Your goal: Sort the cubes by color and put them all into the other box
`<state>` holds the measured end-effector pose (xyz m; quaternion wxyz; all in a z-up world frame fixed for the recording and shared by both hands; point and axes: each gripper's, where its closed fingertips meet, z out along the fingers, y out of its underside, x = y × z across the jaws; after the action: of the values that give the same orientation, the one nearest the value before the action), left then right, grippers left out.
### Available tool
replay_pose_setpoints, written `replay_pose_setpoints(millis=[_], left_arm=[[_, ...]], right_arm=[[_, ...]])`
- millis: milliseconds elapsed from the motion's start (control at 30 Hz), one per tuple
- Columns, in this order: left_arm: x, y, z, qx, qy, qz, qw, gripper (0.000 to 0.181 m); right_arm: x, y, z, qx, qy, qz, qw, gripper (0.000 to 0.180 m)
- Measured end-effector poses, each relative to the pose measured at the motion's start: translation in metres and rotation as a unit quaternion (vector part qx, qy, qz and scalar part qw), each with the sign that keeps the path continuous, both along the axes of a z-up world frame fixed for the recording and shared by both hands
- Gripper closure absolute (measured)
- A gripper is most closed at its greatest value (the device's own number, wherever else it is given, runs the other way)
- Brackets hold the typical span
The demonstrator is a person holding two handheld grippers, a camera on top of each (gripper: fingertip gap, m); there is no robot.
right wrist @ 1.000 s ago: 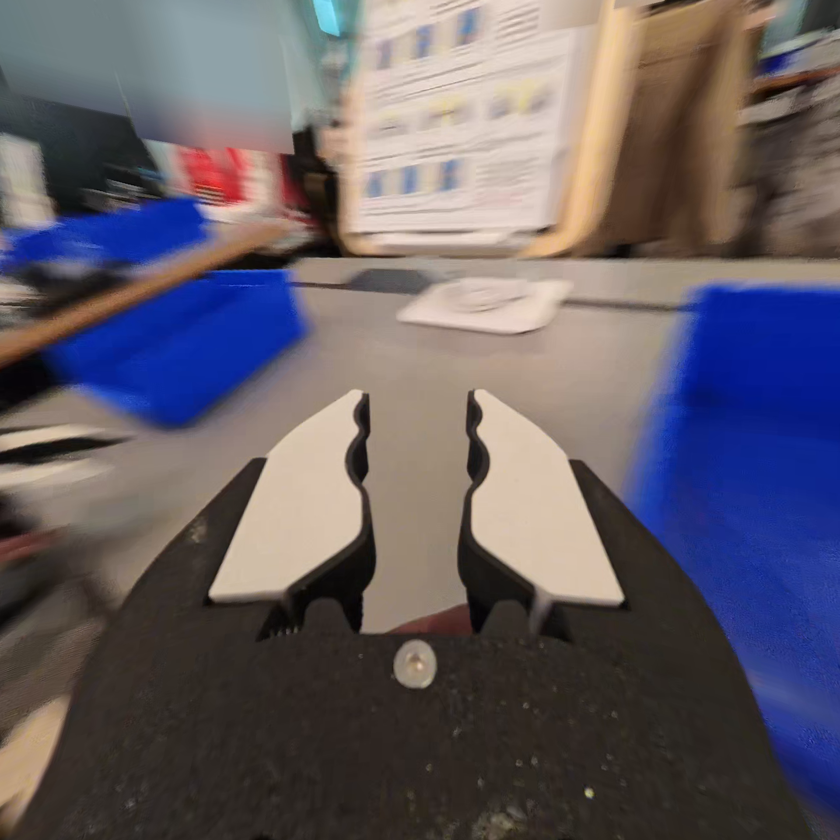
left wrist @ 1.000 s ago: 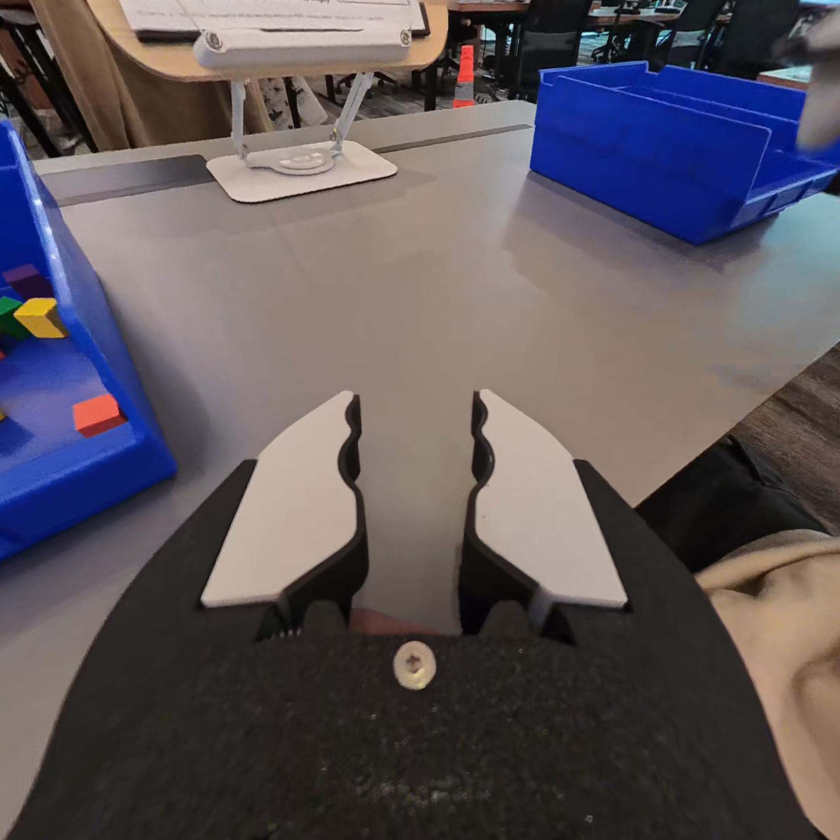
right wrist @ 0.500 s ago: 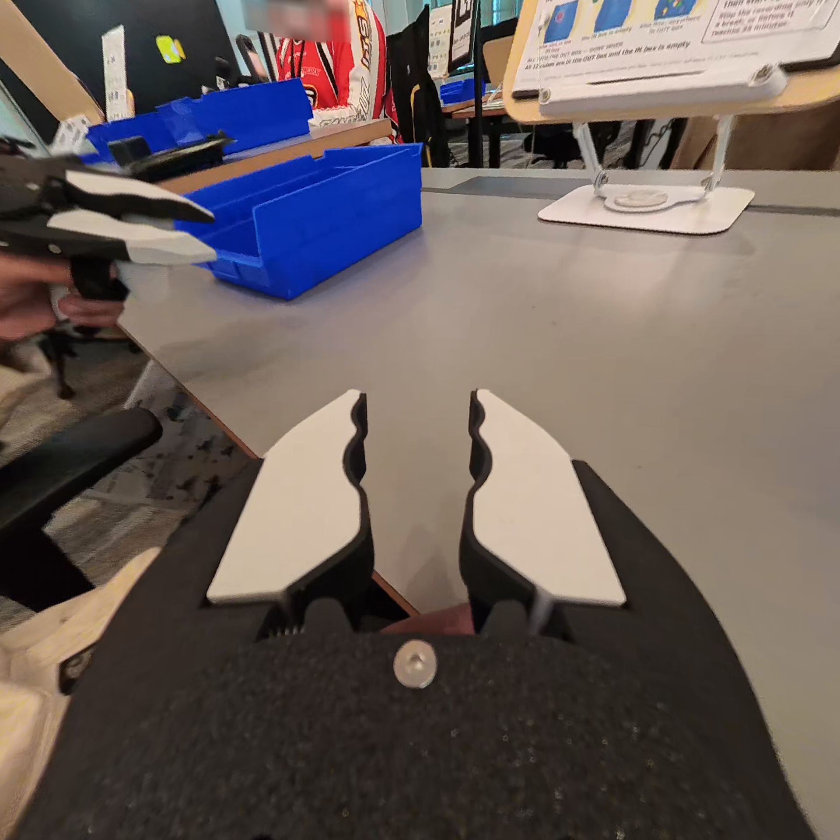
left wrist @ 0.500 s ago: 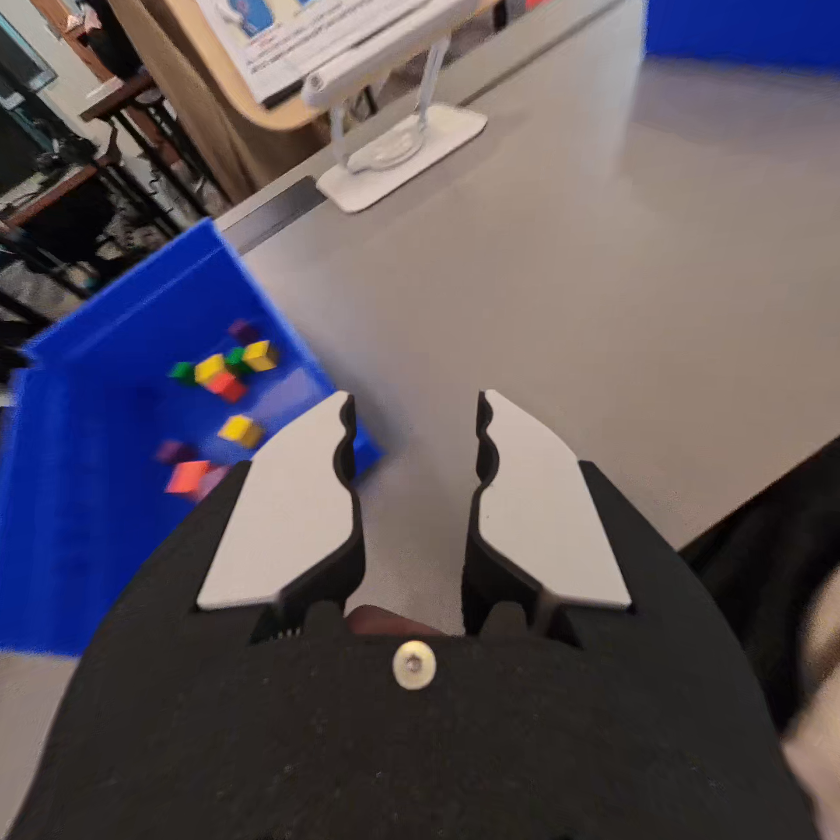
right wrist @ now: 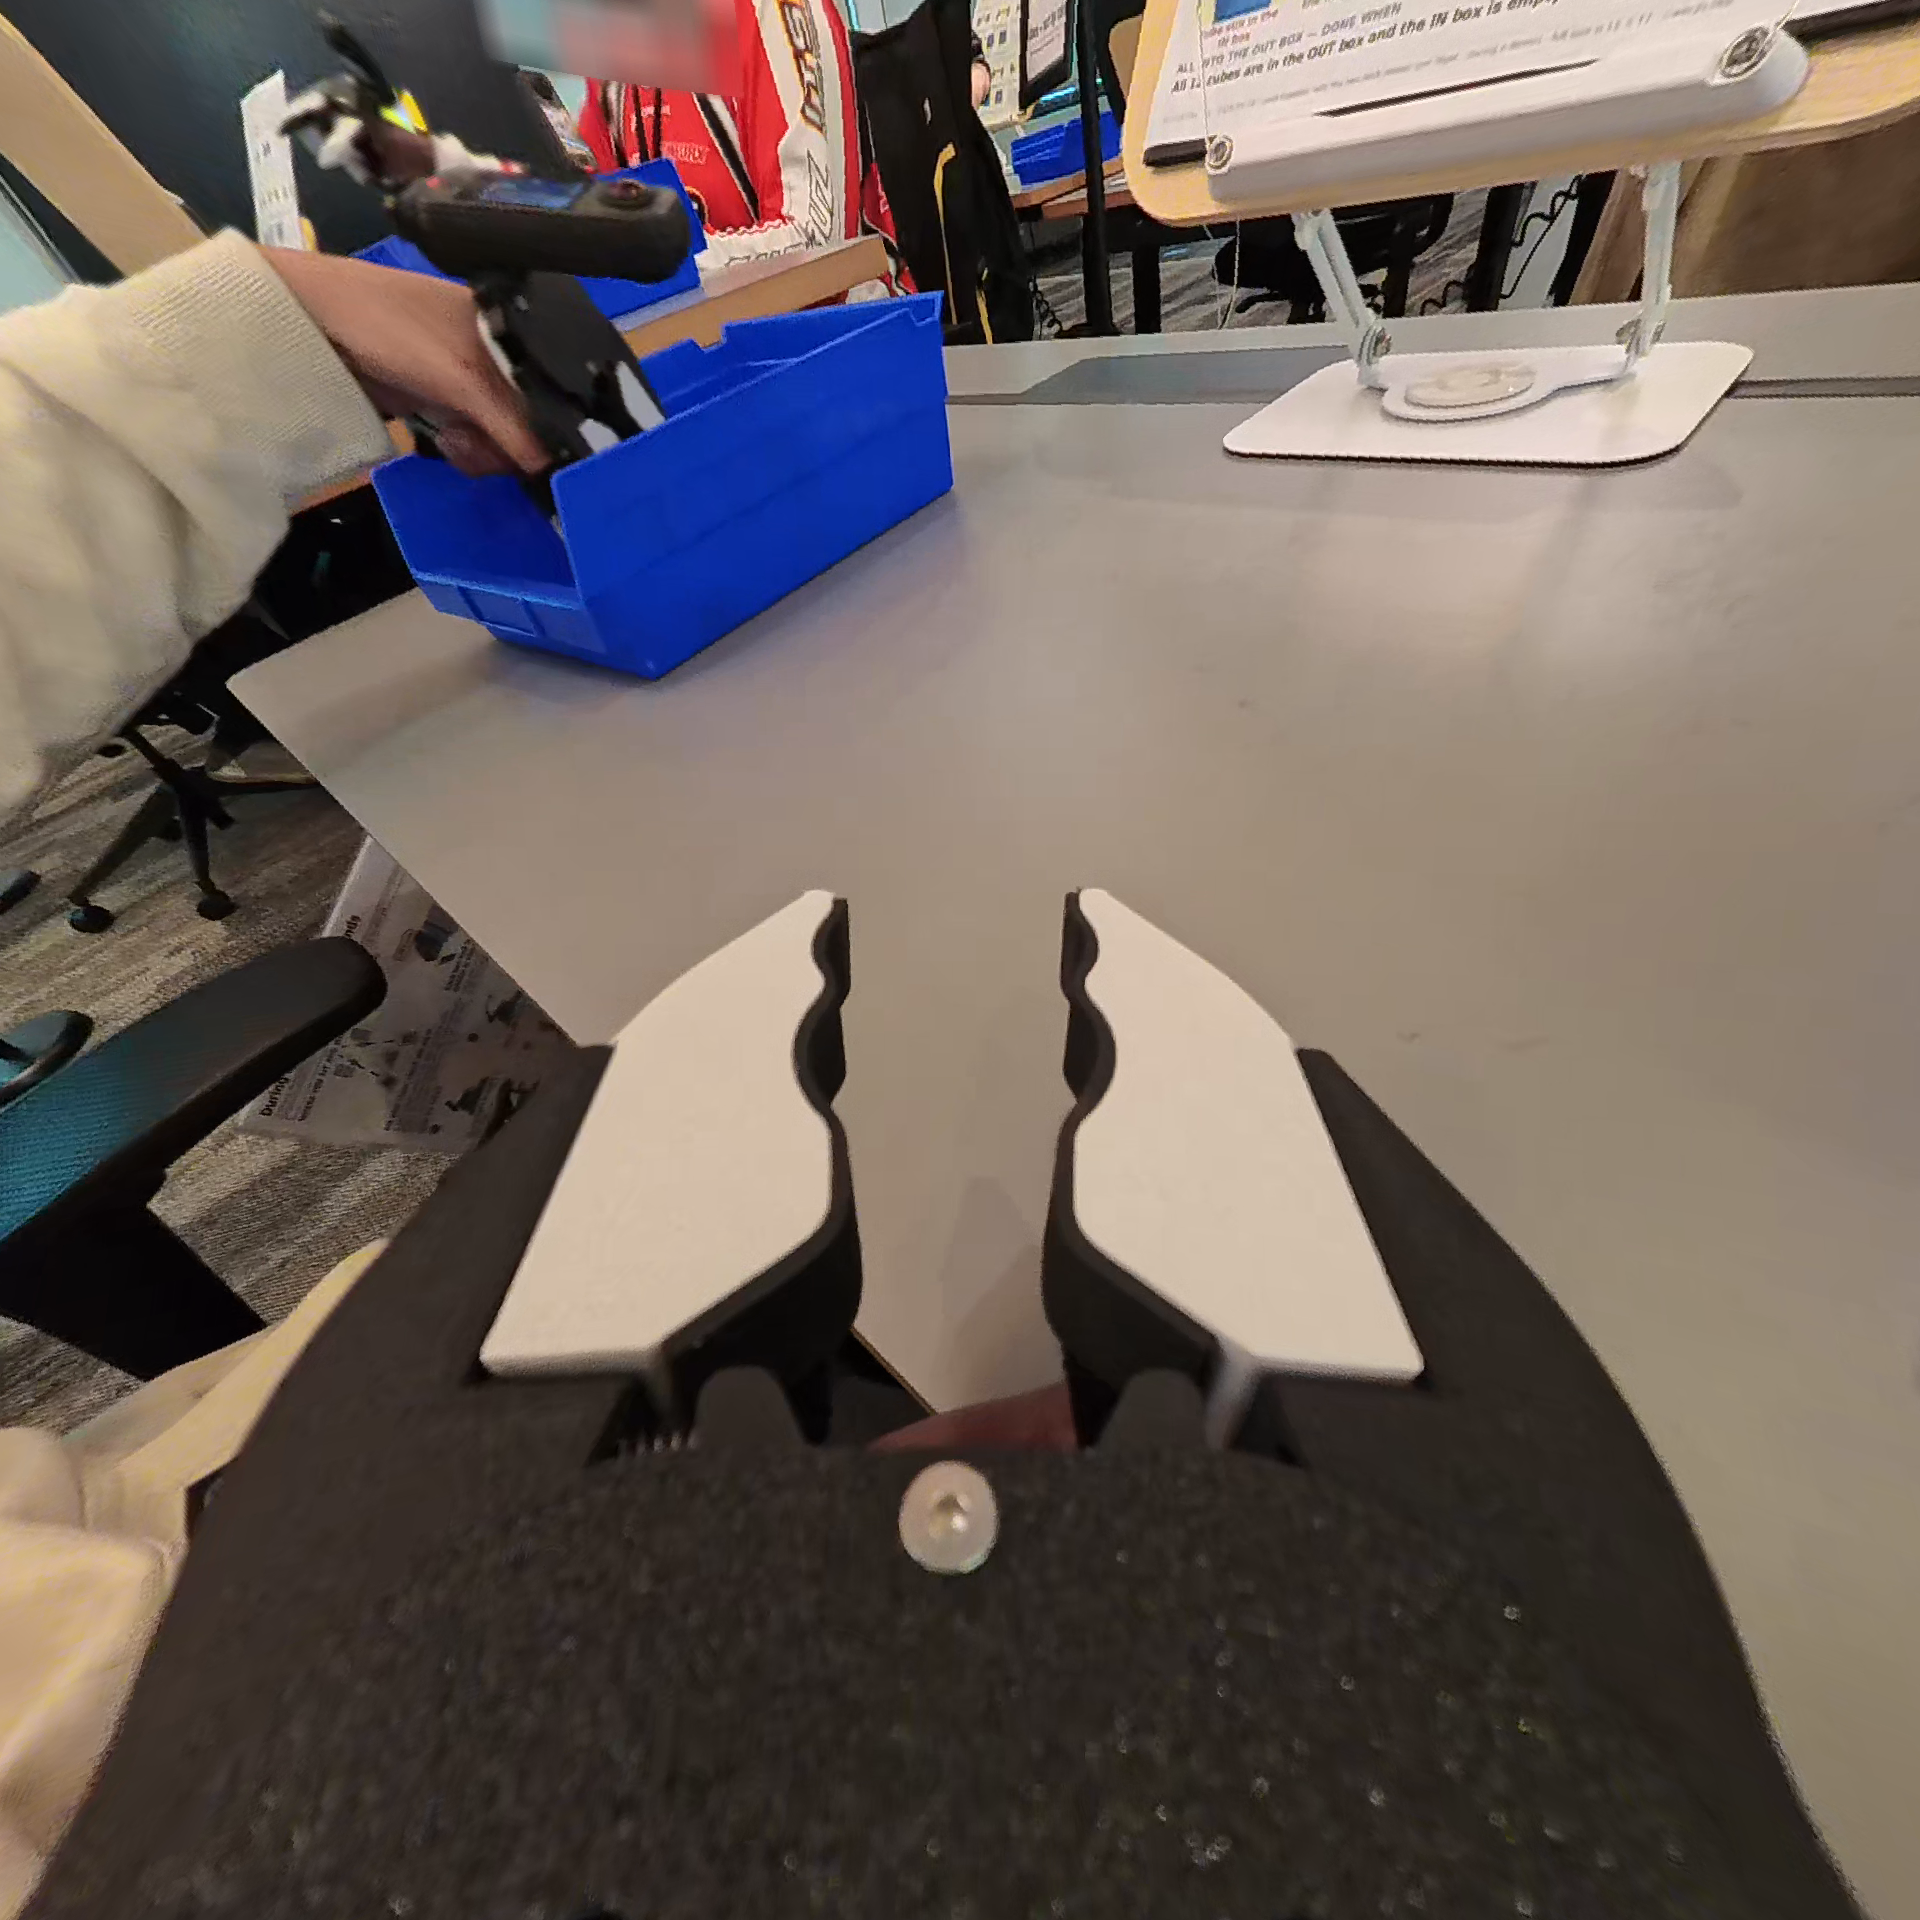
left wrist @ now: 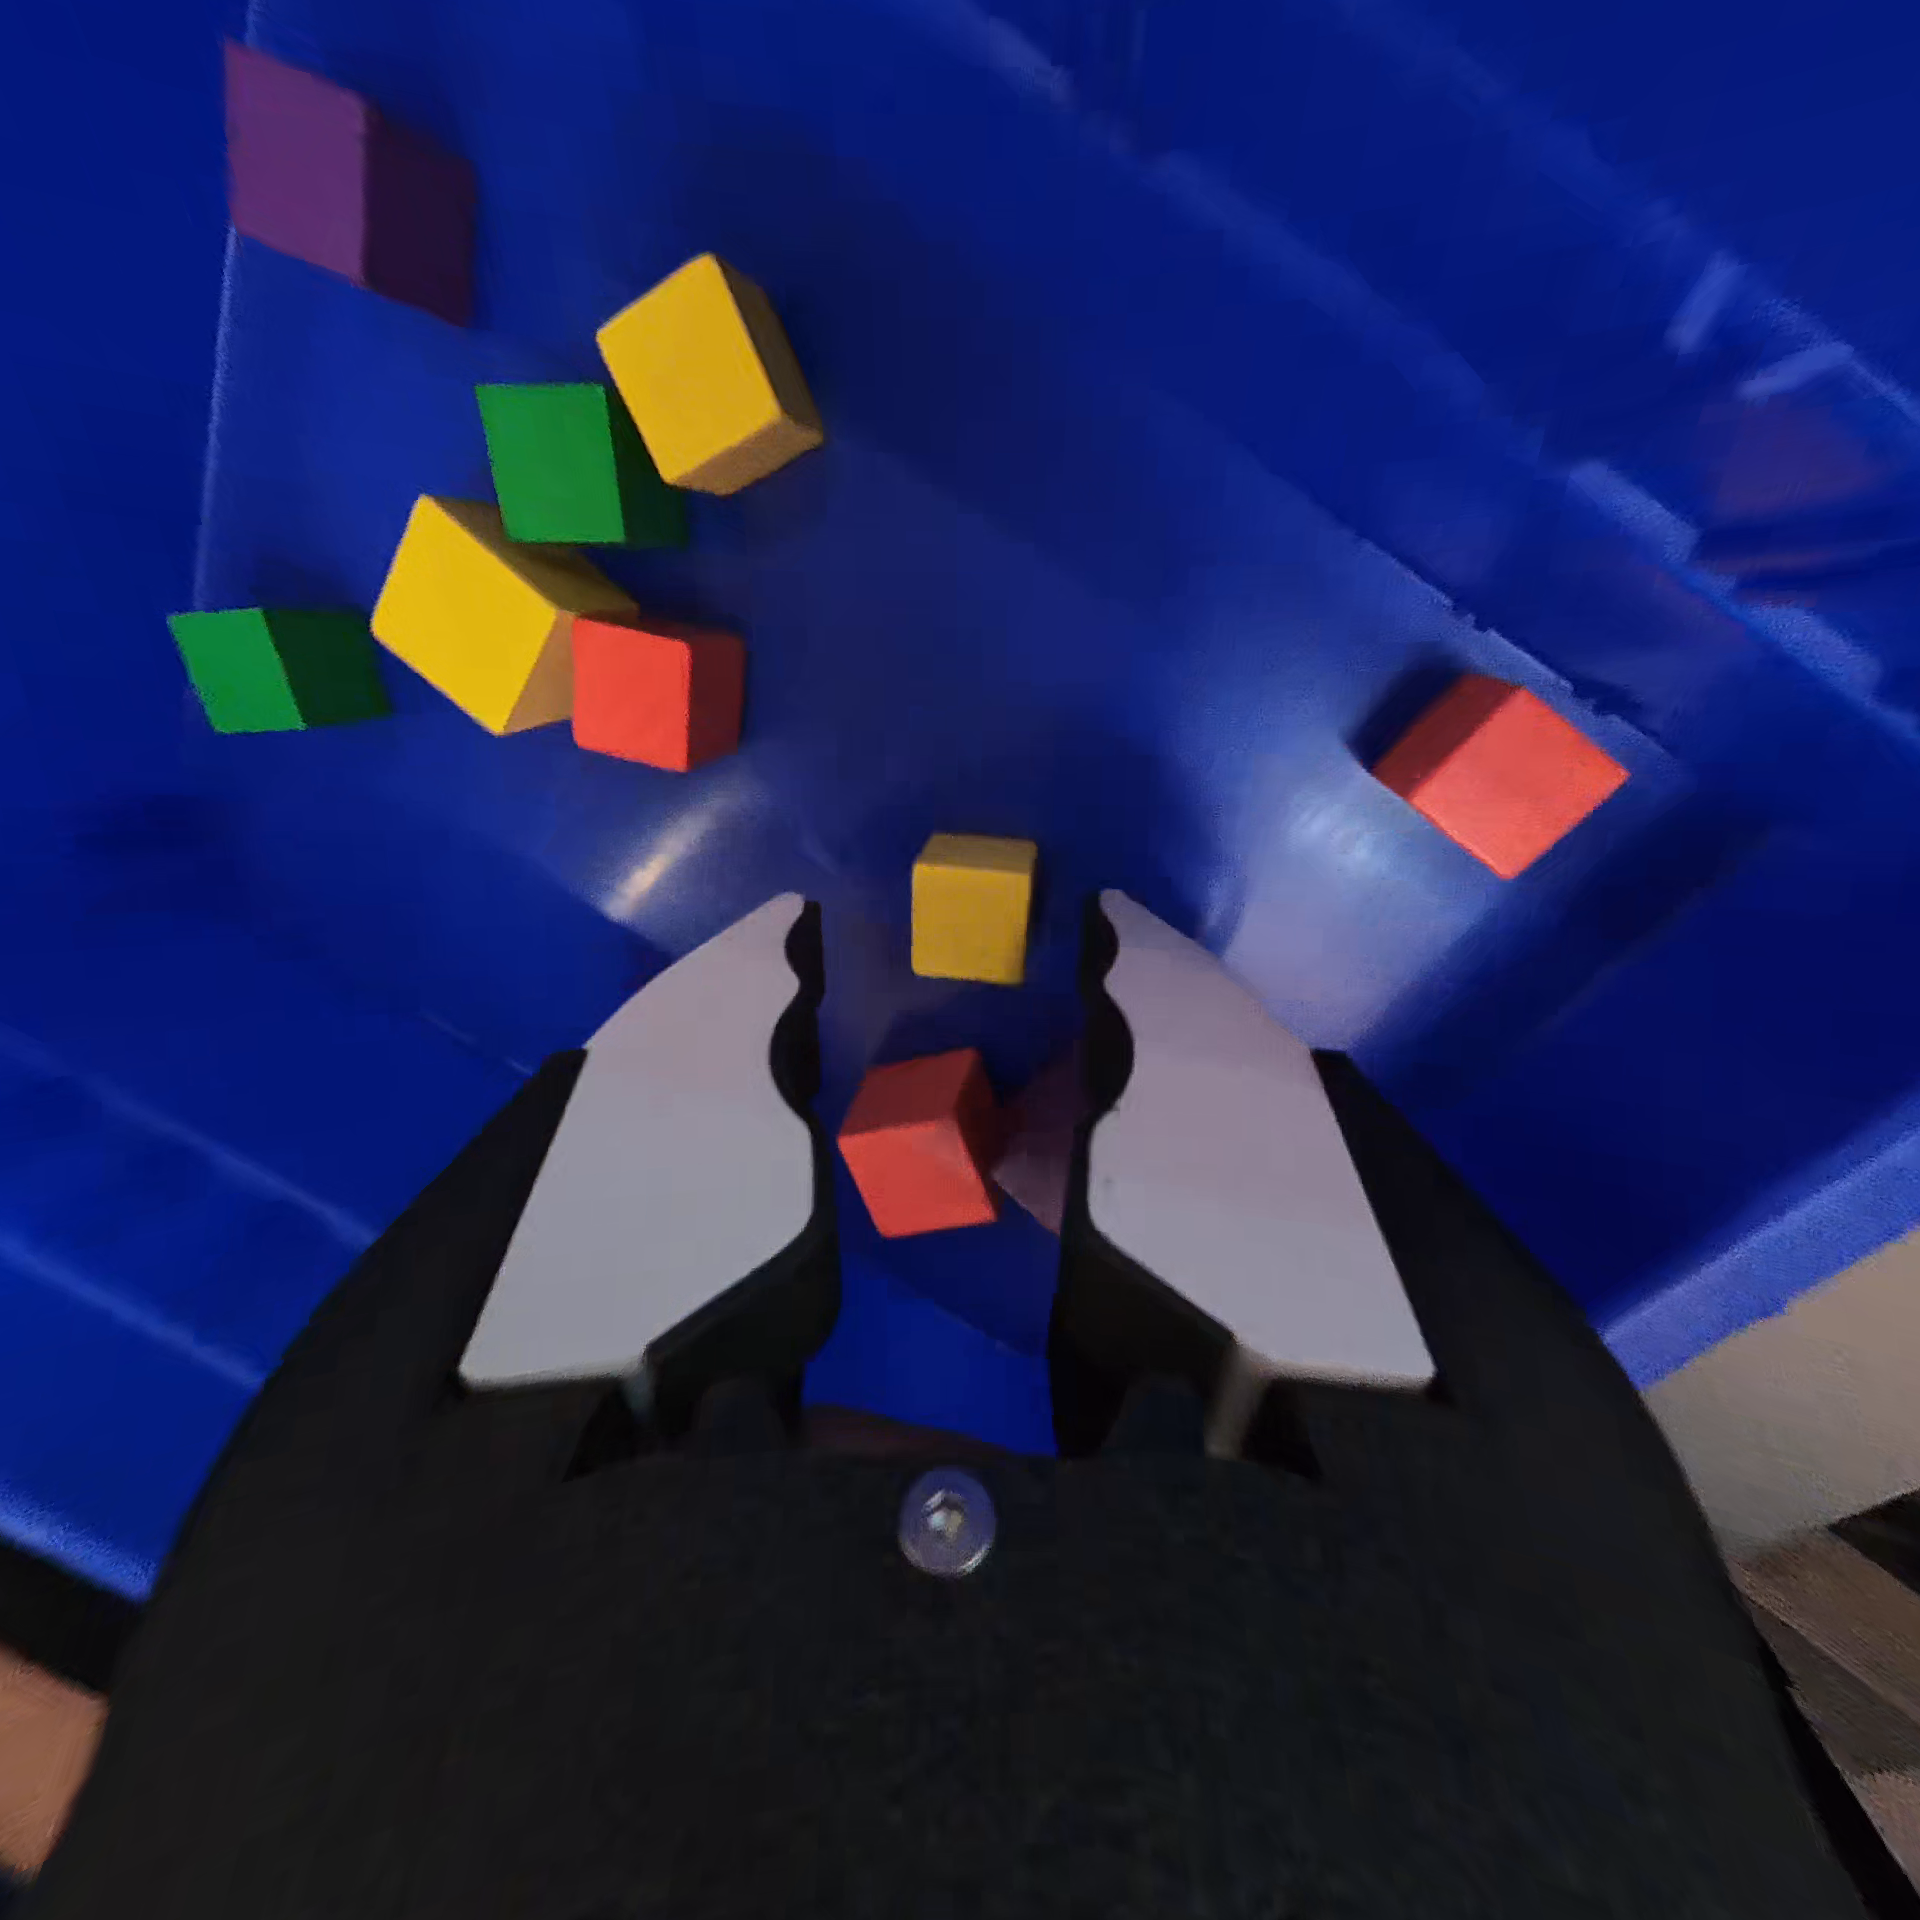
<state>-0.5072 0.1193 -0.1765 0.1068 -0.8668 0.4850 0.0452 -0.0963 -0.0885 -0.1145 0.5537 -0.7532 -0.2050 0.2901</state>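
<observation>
On the grey table, every visible cube sits unsorted in the blue box; the left gripper, fingers apart and empty, nears a yellow cube, while the right gripper hangs open and empty.

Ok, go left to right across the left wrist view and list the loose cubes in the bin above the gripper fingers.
Green wooden cube at far left → large yellow cube → orange-red cube touching it → small yellow cube near the open left gripper tips → orange-red cube at far right, all on the blue plastic bin floor.
</observation>
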Motion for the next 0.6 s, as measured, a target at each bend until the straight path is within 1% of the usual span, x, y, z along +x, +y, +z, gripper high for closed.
replay_pose_setpoints(millis=[67, 100, 133, 233, 333, 400, 467, 533, 600], left_arm=[[0.001, 0.003, -0.008, -0.014, -0.004, -0.004, 1.0, 0.14], [0.004, 0.001, -0.01, -0.025, -0.014, -0.007, 1.0, 0.155], [0.006, 0.0, -0.01, -0.029, -0.023, -0.008, 0.999, 0.159], [0.004, -0.006, -0.009, -0.037, -0.01, -0.017, 0.999, 0.159], [0.002, -0.013, 0.0, -0.013, -0.006, -0.024, 1.0, 0.159], [0.009, -0.017, 0.017, 0.03, -0.03, -0.03, 0.999, 0.159], [0.025, -0.023, 0.045, 0.094, -0.078, -0.044, 0.992, 0.159], [0.045, -0.031, 0.083, 0.18, -0.147, -0.054, 0.971, 0.159], [0.068, -0.049, 0.12, 0.254, -0.232, -0.052, 0.937, 0.159]], right_arm=[[0.001, -0.001, -0.002, 0.0, -0.004, 0.0, 1.0, 0.141], [0.001, -0.001, -0.003, -0.002, -0.005, -0.001, 1.0, 0.141], [0.001, -0.001, -0.004, -0.004, -0.006, 0.0, 1.0, 0.141], [0.002, -0.002, -0.006, -0.013, 0.003, 0.002, 1.0, 0.143], [0.002, -0.002, -0.007, -0.021, 0.01, 0.004, 1.0, 0.144], [0.002, -0.002, -0.006, -0.021, 0.011, 0.003, 1.0, 0.144], [0.002, -0.002, -0.005, -0.019, 0.012, 0.002, 1.0, 0.145], [0.003, -0.002, -0.003, -0.015, 0.01, 0.001, 1.0, 0.145], [0.004, -0.002, -0.001, -0.01, 0.005, -0.002, 1.0, 0.145]])
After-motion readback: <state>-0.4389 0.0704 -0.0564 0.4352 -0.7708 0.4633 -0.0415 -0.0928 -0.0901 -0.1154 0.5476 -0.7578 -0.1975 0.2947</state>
